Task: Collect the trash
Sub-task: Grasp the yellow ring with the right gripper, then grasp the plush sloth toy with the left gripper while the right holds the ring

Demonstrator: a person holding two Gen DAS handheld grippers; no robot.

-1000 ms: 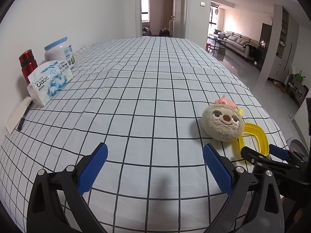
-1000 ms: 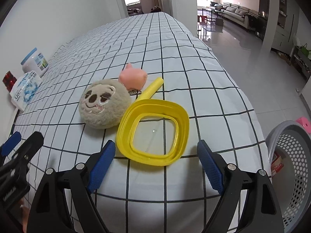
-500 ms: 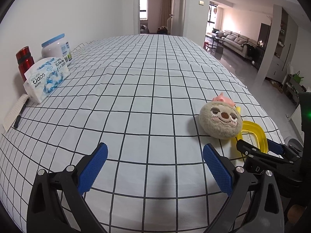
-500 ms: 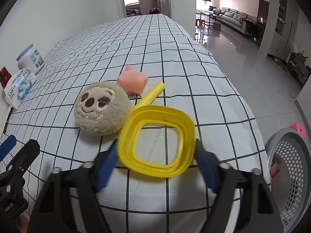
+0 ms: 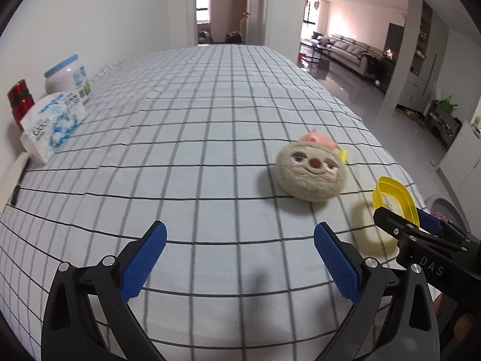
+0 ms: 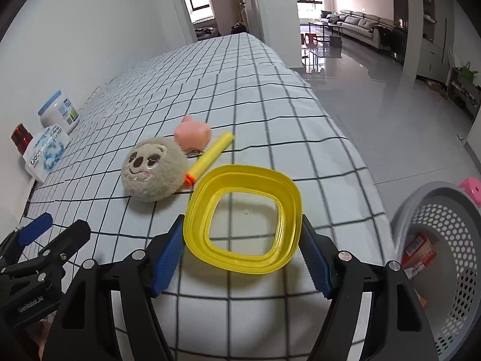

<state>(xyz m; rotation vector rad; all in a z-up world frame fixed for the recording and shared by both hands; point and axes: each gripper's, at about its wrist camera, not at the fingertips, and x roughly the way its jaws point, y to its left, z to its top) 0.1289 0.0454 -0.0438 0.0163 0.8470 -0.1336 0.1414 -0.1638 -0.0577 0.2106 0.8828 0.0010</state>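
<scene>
Spread wide with nothing between them, the jaws of the left gripper (image 5: 240, 258) hang over bare checked tablecloth (image 5: 210, 138). Far out beyond its left finger, against the wall, stand a red bottle (image 5: 20, 103), a white tissue pack (image 5: 52, 126) and a blue-lidded tub (image 5: 67, 75). Ahead and to the right of its right finger lies a round plush face (image 5: 311, 173), with a pink pig toy (image 5: 315, 138) just behind it.

Further right, the right gripper (image 6: 242, 252) has its blue pads (image 6: 168, 255) pressed against both sides of a yellow lid (image 6: 240, 258), pinching it; seen from the left wrist the lid (image 5: 396, 198) sits tilted, raised off the cloth above its own yellowish shadow. Just beyond the tips, to the left, the plush face (image 6: 154, 173) rests on the cloth, touching a yellow foam dart (image 6: 210, 155) that runs diagonally away from it, and the pig toy (image 6: 194, 132) sits close behind both. Right of the right finger, below the table edge, stands a grey perforated basket (image 6: 451, 219) holding a red-and-white packet (image 6: 419, 251). A pink stool (image 6: 470, 188) shows just behind the basket rim.
</scene>
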